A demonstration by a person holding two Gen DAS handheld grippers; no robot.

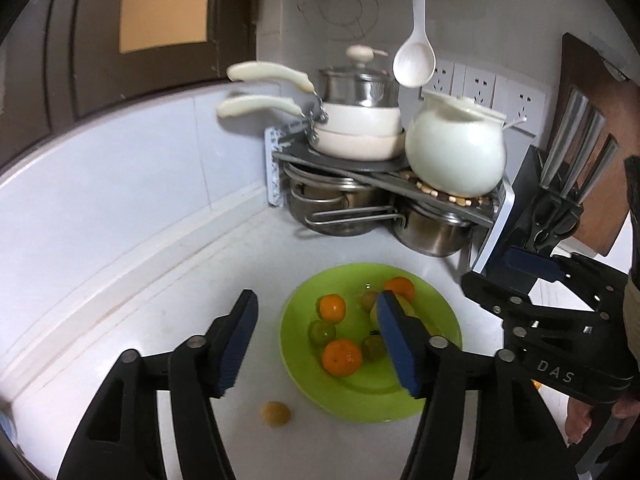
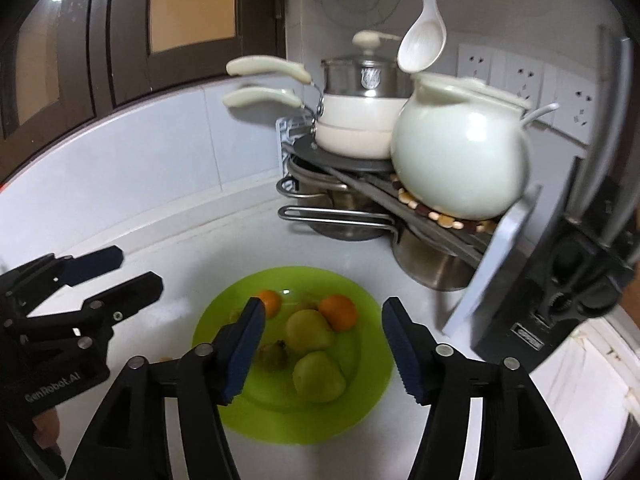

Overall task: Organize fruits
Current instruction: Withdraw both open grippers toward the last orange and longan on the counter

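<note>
Green plate point(image 1: 316, 390) on the white bench point(image 1: 160, 312), loaded with three oranges point(image 1: 341, 357), small green fruits point(image 1: 321, 333) and two pears point(image 2: 318, 376). One small yellow fruit point(image 1: 275, 413) off the plate, just beside its near rim. Left gripper point(image 1: 316, 344) above the plate's near-left edge, fingers point(image 1: 236, 344) parted about halfway, nothing between them. Right gripper point(image 2: 324, 352) likewise half spread and empty, hanging over the pears without touching. Pot rack point(image 1: 360, 184) well behind.
</note>
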